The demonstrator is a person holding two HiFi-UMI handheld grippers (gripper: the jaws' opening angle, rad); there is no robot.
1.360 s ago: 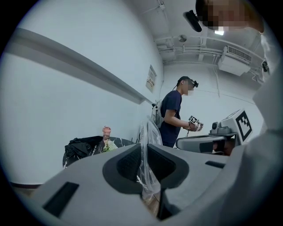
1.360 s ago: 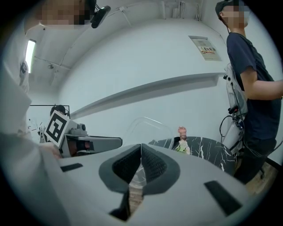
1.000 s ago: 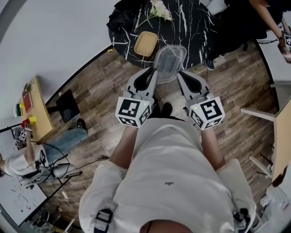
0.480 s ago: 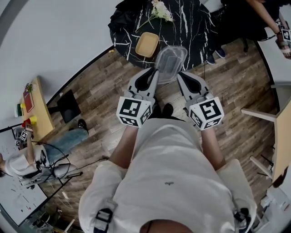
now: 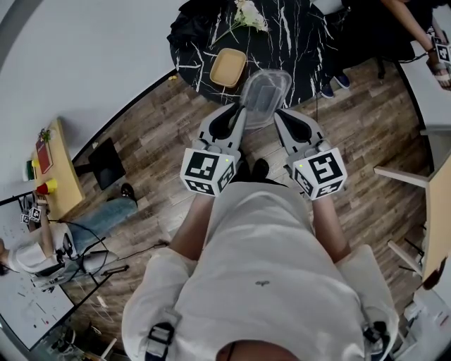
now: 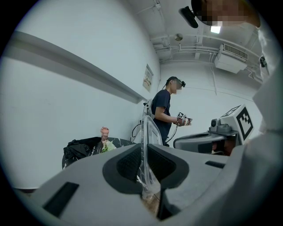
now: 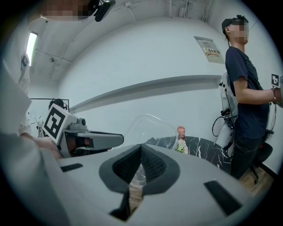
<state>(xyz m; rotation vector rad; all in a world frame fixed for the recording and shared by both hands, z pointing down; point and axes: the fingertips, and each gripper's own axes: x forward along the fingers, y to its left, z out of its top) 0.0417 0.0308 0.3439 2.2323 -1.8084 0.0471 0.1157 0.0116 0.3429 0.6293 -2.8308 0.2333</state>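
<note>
A clear plastic container [image 5: 264, 95] is held in the air between both grippers, over the wooden floor just short of a round black marble table [image 5: 296, 42]. My left gripper [image 5: 238, 118] is shut on its left rim, which runs as a thin clear edge [image 6: 148, 132] between the pads. My right gripper [image 5: 282, 121] is shut on the right rim, the clear shell [image 7: 150, 128] rising past the jaws. A tan square dish [image 5: 227, 68] lies on the table just beyond the left gripper.
White flowers [image 5: 246, 14] and a black bag [image 5: 194, 25] lie at the table's far side. A person in a dark shirt [image 7: 245, 88] stands right of the table with grippers. A small wooden table [image 5: 60, 169] and a seated person [image 5: 42, 247] are at the left.
Both grippers keep hold of the container and have barely shifted. The person in the dark shirt has moved in both gripper views and now stands farther from the table.
</note>
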